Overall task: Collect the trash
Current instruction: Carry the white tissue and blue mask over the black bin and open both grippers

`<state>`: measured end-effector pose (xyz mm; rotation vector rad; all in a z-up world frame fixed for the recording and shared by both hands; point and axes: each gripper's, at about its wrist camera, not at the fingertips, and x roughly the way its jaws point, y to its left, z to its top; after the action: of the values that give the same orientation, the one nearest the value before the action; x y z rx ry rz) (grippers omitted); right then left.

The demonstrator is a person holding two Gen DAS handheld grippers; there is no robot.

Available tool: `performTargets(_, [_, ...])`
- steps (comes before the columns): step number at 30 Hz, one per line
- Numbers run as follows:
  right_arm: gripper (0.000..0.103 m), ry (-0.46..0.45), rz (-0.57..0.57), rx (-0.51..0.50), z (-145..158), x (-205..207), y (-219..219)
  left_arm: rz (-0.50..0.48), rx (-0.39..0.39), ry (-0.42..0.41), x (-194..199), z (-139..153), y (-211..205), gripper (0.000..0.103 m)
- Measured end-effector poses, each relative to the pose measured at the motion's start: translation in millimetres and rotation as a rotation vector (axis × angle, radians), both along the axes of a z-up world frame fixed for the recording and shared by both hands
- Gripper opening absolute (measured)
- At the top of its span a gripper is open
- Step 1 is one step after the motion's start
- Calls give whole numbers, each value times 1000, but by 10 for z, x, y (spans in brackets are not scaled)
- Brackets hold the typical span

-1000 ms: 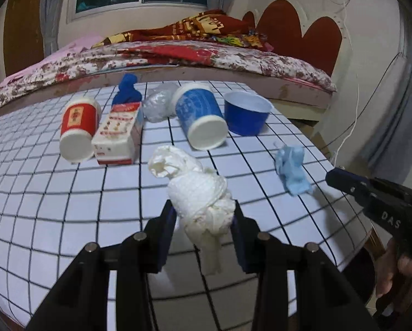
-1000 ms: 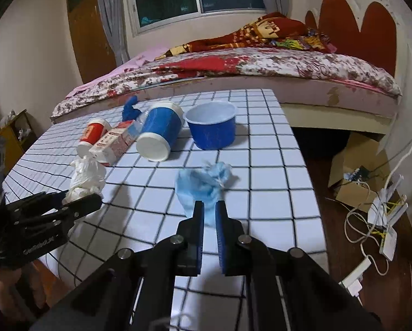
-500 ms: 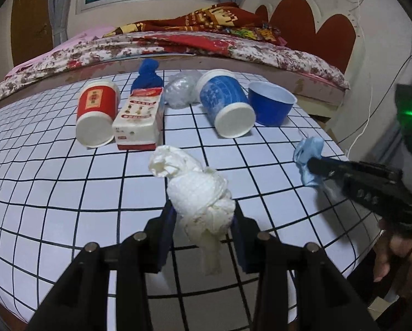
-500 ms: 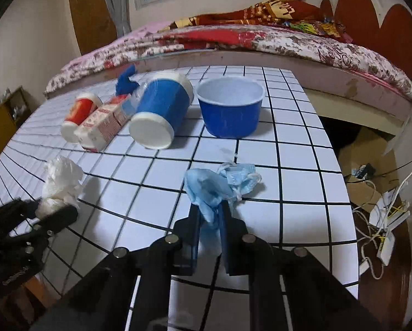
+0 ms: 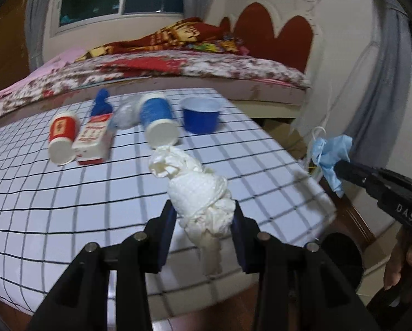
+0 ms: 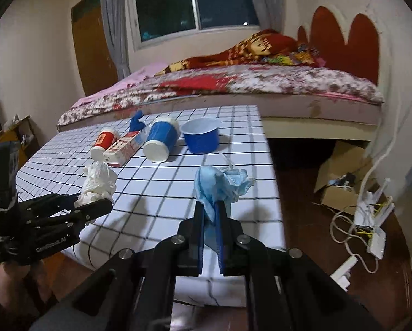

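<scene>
My left gripper (image 5: 203,218) is shut on a crumpled white tissue wad (image 5: 197,190) and holds it above the near edge of the checkered table (image 5: 68,193). It also shows in the right wrist view (image 6: 98,182). My right gripper (image 6: 211,215) is shut on a crumpled blue face mask (image 6: 217,184), lifted off the table near its right edge. The mask also shows in the left wrist view (image 5: 330,157).
At the table's back lie a red cup (image 5: 61,135), a red-white carton (image 5: 94,140), a blue cloth (image 5: 101,104), a clear bag (image 5: 126,114), a tipped blue-white cup (image 5: 159,124) and a blue bowl (image 5: 200,115). A bed (image 6: 233,82) stands behind; cables and a cardboard box (image 6: 341,182) lie on the floor at right.
Both grippers have lifted and pulled back from the table. The blue mask has left the table top in my right gripper. The tissue stays held in my left gripper.
</scene>
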<state>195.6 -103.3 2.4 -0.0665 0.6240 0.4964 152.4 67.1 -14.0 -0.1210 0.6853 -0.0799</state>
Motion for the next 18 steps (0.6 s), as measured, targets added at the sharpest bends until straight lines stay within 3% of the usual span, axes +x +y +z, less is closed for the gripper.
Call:
performTargets(6, [8,-65,-69,-35,9,-298,-479,-83,10,0,-83,-1,-426,40])
performTargets(18, [4,6,-270,-4,-331,-581,-1507,-292,41,23,-91,-84,-1375,40])
